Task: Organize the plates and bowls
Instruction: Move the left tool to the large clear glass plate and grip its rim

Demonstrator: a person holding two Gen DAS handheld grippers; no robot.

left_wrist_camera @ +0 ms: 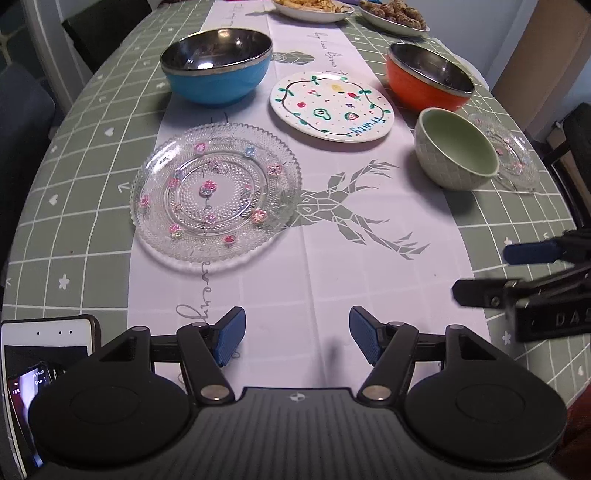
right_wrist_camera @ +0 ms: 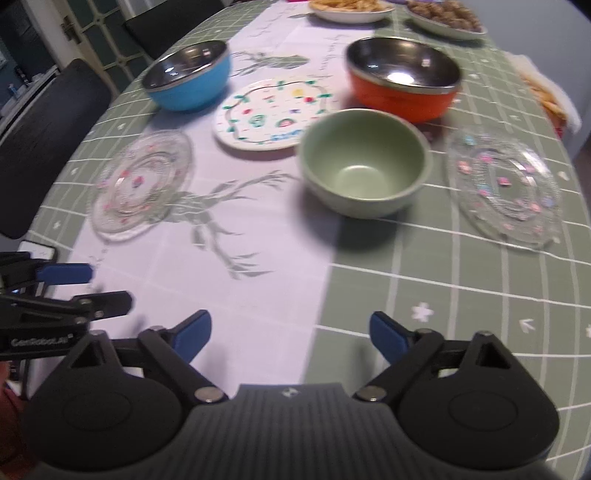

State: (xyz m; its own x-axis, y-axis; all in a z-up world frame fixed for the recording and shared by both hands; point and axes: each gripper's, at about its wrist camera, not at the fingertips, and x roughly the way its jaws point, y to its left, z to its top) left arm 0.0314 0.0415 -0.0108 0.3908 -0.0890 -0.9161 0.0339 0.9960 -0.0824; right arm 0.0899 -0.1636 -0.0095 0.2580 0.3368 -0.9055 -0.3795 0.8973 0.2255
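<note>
Ahead-left of the spread, empty left tool lies the near glass plate; the green bowl lies ahead of the spread, empty right tool.

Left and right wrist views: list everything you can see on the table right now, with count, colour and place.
glass plate: 2, clear with pink and blue flowers; one near left on the runner, one far right on the green cloth
painted plate: 1, white with fruit drawings, centre of the runner
blue bowl: 1, blue with a steel inside, back left
orange bowl: 1, orange with a steel inside, back right
green bowl: 1, pale green, in front of the orange bowl
food dishes: 2, white, far end
tablecloth: 1, green grid with a white deer runner
phone: 1, white, near left edge
left hand-held gripper: 1, black with blue pads, open, empty
right hand-held gripper: 1, same colours, open, empty
</note>
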